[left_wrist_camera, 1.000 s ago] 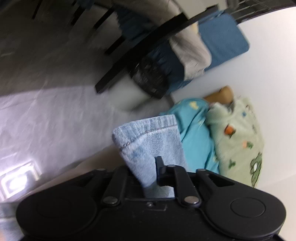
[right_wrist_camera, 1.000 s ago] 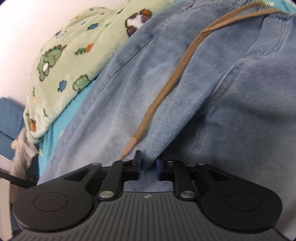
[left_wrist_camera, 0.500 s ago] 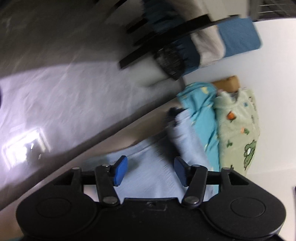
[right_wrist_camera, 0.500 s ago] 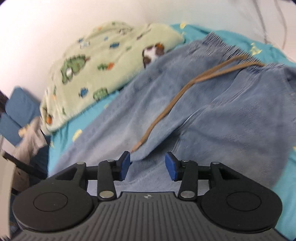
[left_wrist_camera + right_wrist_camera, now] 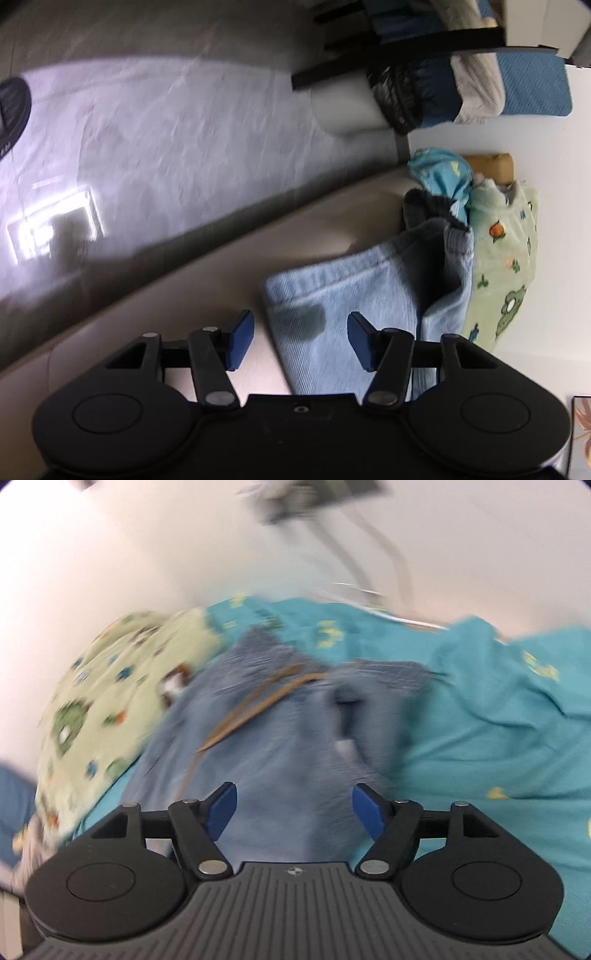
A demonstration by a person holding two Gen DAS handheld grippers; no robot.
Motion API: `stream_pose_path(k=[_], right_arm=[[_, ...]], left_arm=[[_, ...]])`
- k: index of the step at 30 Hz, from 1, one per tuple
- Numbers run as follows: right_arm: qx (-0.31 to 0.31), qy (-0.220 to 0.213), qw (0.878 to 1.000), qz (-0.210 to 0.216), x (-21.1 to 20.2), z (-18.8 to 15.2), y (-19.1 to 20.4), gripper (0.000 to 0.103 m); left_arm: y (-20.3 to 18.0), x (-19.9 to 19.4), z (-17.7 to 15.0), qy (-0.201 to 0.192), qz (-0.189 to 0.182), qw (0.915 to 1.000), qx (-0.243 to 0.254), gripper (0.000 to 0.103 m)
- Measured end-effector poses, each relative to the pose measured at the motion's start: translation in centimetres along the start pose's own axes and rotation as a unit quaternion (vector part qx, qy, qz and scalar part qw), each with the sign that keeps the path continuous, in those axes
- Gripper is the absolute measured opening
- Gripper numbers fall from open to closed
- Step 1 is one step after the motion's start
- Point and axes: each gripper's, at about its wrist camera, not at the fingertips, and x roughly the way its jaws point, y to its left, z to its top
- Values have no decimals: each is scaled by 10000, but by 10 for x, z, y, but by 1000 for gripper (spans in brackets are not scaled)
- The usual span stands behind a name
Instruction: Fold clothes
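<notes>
- The left tool (image 5: 301, 339) is at the near edge of the view, with its two blue pads (image 5: 242, 338) standing apart and nothing pressed between them.
- Its jaws have just been opening; the denim lies under the gap but is not gripped.
- The light blue jeans (image 5: 362, 291) lie folded on a pale surface (image 5: 207, 280), the hem to the left.
- To the right of the jeans is a green blanket (image 5: 506, 258) with printed animals.
- Beyond the jeans lies a turquoise cloth (image 5: 441, 173), touching the blanket.
- On the left there is a grey floor (image 5: 155, 122) with a bright reflection.
- Far off stands dark furniture (image 5: 399, 37) with a blue cushion (image 5: 532, 88).
</notes>
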Motion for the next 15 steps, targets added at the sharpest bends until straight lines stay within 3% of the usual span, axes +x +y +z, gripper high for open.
stream_pose_path(k=[6, 10, 11, 12, 15], right_arm=[[601, 0, 9981, -97, 40, 10, -33, 74], [702, -37, 9975, 20, 60, 8, -28, 70], [706, -55, 9975, 19, 64, 7, -27, 63], [678, -99, 9976, -69, 65, 5, -25, 48], [572, -205, 9979, -220, 61, 6, -24, 27]], left_arm=[[-12, 11, 3, -61, -19, 9997, 222, 40], [-23, 17, 3, -35, -223, 9988, 443, 11], [-28, 15, 2, -108, -245, 9980, 568, 5], [-33, 12, 1, -225, -207, 9973, 666, 4], [-46, -4, -7, -584, -169, 9946, 836, 2]])
